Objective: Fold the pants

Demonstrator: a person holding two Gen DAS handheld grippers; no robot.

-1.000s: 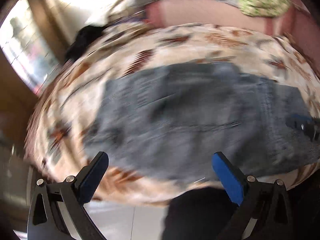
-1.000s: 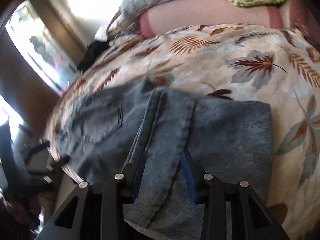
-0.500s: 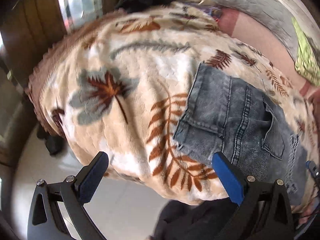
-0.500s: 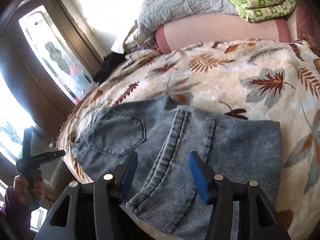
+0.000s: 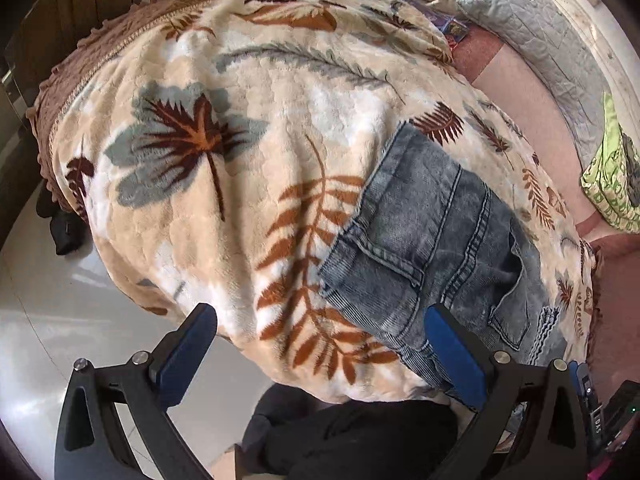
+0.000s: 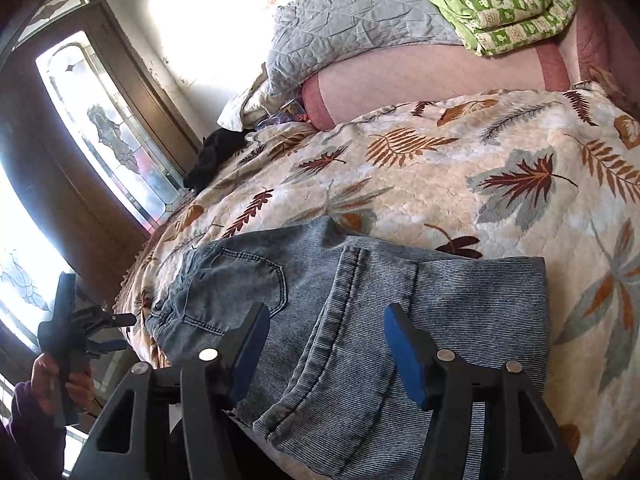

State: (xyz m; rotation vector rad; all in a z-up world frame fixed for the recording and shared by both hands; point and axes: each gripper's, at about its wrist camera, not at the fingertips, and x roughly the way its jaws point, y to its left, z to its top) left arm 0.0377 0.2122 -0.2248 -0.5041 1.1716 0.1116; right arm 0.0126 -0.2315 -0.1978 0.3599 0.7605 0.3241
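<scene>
The pants (image 6: 360, 320), faded blue denim, lie folded into a compact stack on the near edge of the bed, on a fleecy leaf-print blanket (image 6: 460, 168). The top layer has its hem turned back across the middle, and a back pocket (image 6: 236, 284) shows on the left part. Denim like this looks fairly heavy and stiff for cloth: it should keep a crease, sag little when lifted, and not slide readily on the plush blanket. The thick stitched hem (image 6: 336, 344) and the waistband edge seem the surest places to pinch, since the layers are bulky and a bite in mid-panel might catch only the top ply.

The right gripper (image 6: 324, 348) hangs just above the hem, its jaws having just been opening; cloth lies below the gap, not pressed by the pads. The left gripper (image 5: 320, 356) is spread wide and empty over the blanket at the bed's near edge, left of the pants.
</scene>
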